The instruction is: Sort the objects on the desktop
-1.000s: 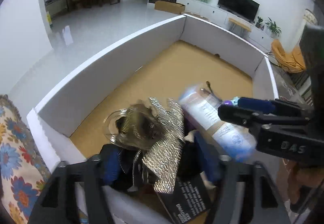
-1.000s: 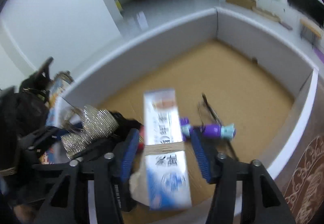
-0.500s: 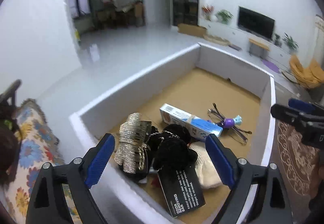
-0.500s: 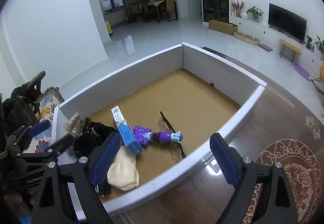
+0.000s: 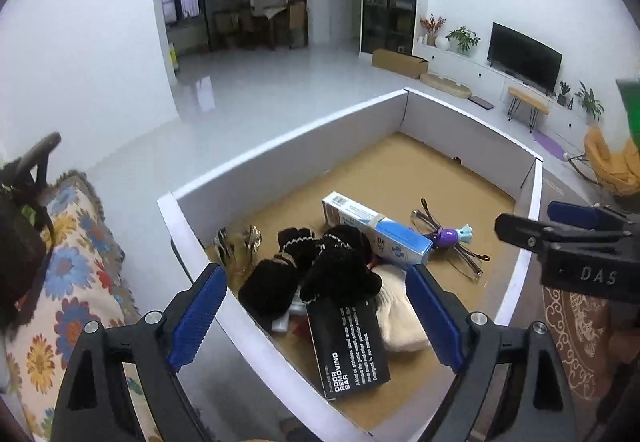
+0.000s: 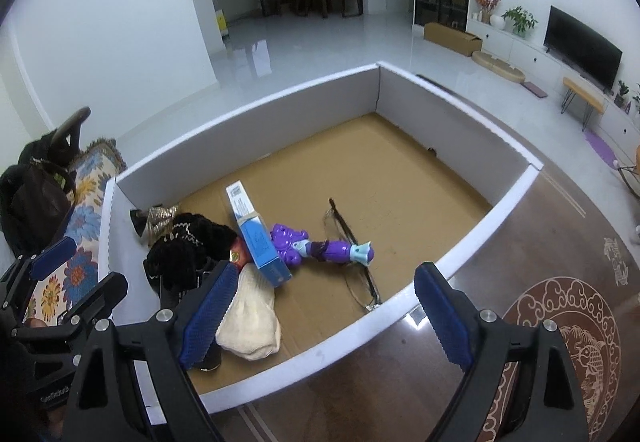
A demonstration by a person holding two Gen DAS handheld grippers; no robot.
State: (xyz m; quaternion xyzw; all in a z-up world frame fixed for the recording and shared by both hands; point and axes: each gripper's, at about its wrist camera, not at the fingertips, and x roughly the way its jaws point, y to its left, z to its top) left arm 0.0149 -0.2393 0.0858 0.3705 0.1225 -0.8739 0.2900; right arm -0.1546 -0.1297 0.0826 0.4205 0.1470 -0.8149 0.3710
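- The room is a bright living area: pale glossy floor, a dining set far off at 12 o'clock, a television [image 6: 582,42] on a low white cabinet at 2 o'clock.
- The dark wood tabletop [image 6: 480,322] carries a wide, shallow cardboard tray [image 6: 256,122] with white walls and a brown floor; most of that floor is bare, and everything is heaped in its near-left corner.
- A flowered cushion [image 5: 72,266] lies outside the tray at 9 o'clock in the left view.
- The left tongs [image 5: 316,318] hang over that corner, jaws spread wide with nothing between the pads; the right tongs [image 6: 320,318] hover over the near wall, jaws likewise wide and empty.
- Black fuzzy gloves [image 5: 312,274] with a black card tag [image 5: 348,346] lie right ahead of the left tongs at 12 o'clock, overlapping a cream knitted item [image 6: 250,326].
- The toothpaste box [image 6: 256,234] lies with its long axis running from 11 to 5 o'clock in the right view, its near end resting on the cream item, just ahead of the right tongs' left finger.
- The purple toy [image 6: 320,248] lies crosswise, touching the box and lying over the spectacles [image 6: 352,254], at 12 o'clock from the right tongs.
- A glittery hair clip [image 5: 240,242] sits in the tray's corner, at 11 o'clock from the left tongs.
- My read: the right hand is nearer the toy and spectacles, the left nearer the gloves and clip, and either would have to drop straight in.
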